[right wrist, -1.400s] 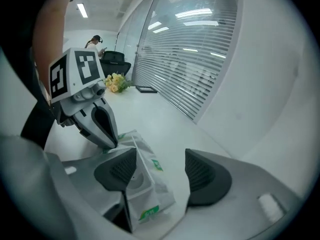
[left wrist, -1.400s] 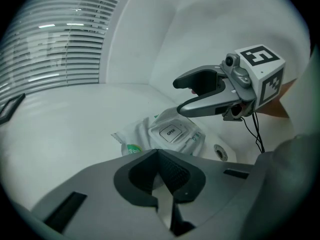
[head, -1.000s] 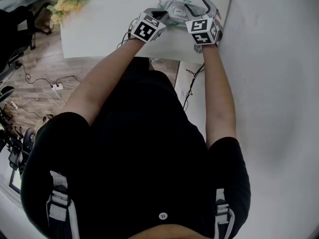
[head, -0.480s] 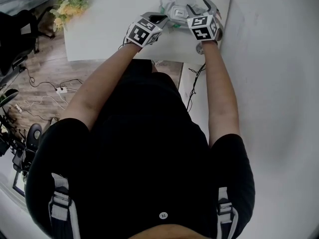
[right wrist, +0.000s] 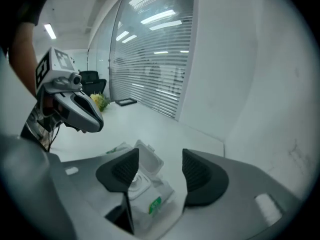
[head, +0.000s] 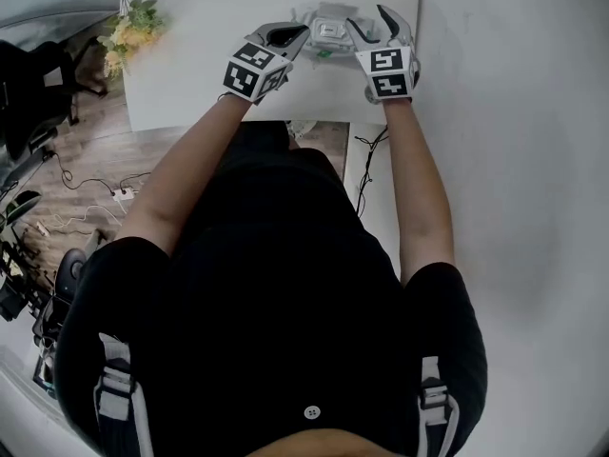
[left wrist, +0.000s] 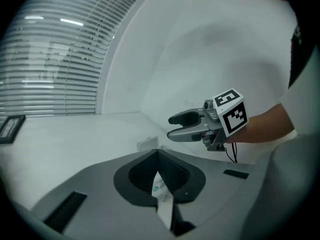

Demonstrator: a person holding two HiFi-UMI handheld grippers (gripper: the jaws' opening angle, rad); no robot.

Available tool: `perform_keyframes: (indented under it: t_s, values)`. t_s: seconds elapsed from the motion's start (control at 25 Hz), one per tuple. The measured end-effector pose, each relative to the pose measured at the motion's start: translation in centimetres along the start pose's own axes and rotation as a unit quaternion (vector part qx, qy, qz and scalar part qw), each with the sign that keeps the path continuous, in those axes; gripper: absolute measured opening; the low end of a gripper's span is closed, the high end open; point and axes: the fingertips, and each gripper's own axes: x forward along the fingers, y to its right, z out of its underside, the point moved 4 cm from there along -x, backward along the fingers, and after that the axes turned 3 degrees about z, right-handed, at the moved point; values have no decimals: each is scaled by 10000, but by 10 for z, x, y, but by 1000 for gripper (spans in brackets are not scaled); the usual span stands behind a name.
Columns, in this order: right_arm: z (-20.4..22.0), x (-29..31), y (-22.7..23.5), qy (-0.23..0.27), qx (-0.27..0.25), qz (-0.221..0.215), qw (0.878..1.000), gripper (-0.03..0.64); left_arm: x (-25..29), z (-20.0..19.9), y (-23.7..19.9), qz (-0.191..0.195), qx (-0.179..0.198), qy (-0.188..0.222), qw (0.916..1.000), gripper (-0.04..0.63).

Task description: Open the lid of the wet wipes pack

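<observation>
Wet wipes pack (head: 328, 27), one; left gripper (head: 290, 34) and right gripper (head: 373, 23), two

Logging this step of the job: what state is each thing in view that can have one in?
Lid: flipped open, standing up.
Wet wipes pack: opened, held by one edge.
Left gripper: shut on the pack's edge.
Right gripper: open, gripping nothing.

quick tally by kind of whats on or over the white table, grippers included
wet wipes pack: 1
bunch of flowers: 1
dark frame: 1
grippers: 2, the left gripper and the right gripper
total: 5
</observation>
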Motion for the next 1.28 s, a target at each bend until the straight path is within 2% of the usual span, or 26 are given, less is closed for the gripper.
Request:
perform_keyframes:
  t_s: [0.12,0.28,0.52,0.64,1.0,1.28]
  values:
    - [-13,-29,-4,391,337,-140,9986,256,-13,-20,12,-24,295,336,9990,8]
    - [-27,-65,-11,882,533,-261,9943,205,-31,-41,32,15,591,702,9958,8]
    - [-54,-120,-29,1609,758,-536,9826,58,-63,-61,67,45,948,1154,9888,8]
    - [-65,-142,-38,1908,836,-619,9761,15,-80,-67,85,36,1158,1316,9845,8]
    - [-79,-197,-55,2388,897,-744,9641,12,-119,-75,133,17,1471,1840,9719,8]
    - [-92,-237,-69,2670,814,-757,9573,12,-149,-76,160,31,1503,2086,9664,8]
